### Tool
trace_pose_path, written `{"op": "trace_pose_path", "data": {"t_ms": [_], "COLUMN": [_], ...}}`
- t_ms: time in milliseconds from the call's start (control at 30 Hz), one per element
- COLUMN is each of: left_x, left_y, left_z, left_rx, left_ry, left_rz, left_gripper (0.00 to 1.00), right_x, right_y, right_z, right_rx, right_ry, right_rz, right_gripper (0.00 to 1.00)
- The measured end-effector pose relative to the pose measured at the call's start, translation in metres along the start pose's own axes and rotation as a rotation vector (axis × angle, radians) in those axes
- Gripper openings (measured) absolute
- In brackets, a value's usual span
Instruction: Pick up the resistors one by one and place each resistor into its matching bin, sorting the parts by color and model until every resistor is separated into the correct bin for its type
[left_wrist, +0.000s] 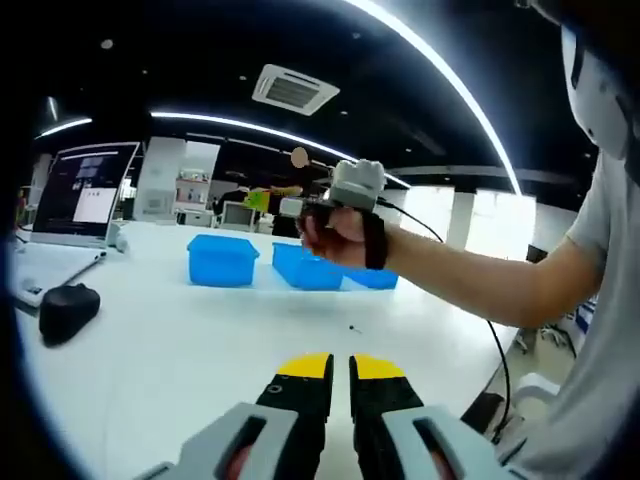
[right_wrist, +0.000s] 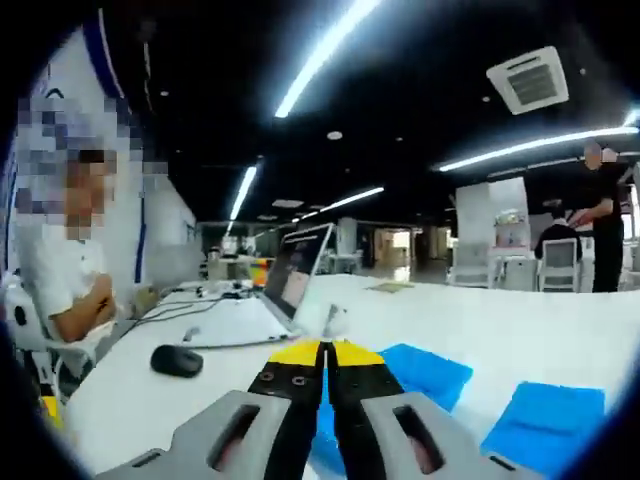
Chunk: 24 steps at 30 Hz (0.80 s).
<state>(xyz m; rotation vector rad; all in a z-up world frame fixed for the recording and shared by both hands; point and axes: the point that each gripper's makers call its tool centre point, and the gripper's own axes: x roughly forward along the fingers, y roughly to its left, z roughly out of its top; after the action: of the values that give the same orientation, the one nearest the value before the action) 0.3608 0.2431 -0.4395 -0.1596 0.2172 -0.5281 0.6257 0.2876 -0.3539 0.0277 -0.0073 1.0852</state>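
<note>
1. In the left gripper view, my left gripper (left_wrist: 340, 372) hangs low over the white table (left_wrist: 180, 350), its yellow tips a small gap apart and holding nothing.
2. A tiny dark speck, maybe a resistor (left_wrist: 353, 327), lies on the table just past those tips, nearer to me than the blue bins (left_wrist: 222, 259).
3. My right gripper (left_wrist: 340, 195) is up above the bins, held in a hand (left_wrist: 335, 235).
4. In the right gripper view, my right gripper's tips (right_wrist: 323, 352) are pressed together over a blue bin (right_wrist: 425, 375). I cannot tell if they pinch anything.
</note>
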Motion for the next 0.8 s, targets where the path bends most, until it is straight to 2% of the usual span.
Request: {"op": "trace_pose_path", "data": {"t_ms": [167,200,233,300,367,667,733,800], "left_x": [-0.004,-0.005,-0.005,-0.004,-0.003,0.001,0.002,0.003], "left_y": [0.006,0.007,0.008,0.009,0.008,0.009,0.008,0.008], "left_z": [0.001,0.0,-0.001,-0.003,-0.002,0.002,0.002,0.002], "left_rx": [-0.005,-0.007,-0.007,-0.008,-0.009,-0.01,-0.005,-0.004], "left_ry": [-0.007,-0.003,-0.001,0.005,0.004,-0.002,0.004,0.004], "left_rz": [0.013,0.016,0.018,0.018,0.015,0.013,0.012,0.01], "left_gripper": [0.1,0.1,0.1,0.1,0.1,0.1,0.1,0.1], "right_x": [0.007,0.006,0.005,0.005,0.003,-0.005,-0.009,-0.016], "right_y": [-0.009,-0.019,-0.027,-0.032,-0.028,-0.029,-0.025,-0.016], "right_z": [-0.014,-0.017,-0.021,-0.02,-0.018,0.002,0.007,0.01], "right_rx": [0.011,0.028,0.032,0.038,0.052,0.027,0.005,-0.062], "right_ry": [0.016,0.028,0.042,0.03,0.028,0.007,0.011,0.039], "right_rz": [-0.014,-0.064,-0.1,-0.111,-0.102,-0.071,-0.04,0.022], "right_gripper": [0.05,0.09,0.17,0.33,0.28,0.24,0.22,0.21]}}
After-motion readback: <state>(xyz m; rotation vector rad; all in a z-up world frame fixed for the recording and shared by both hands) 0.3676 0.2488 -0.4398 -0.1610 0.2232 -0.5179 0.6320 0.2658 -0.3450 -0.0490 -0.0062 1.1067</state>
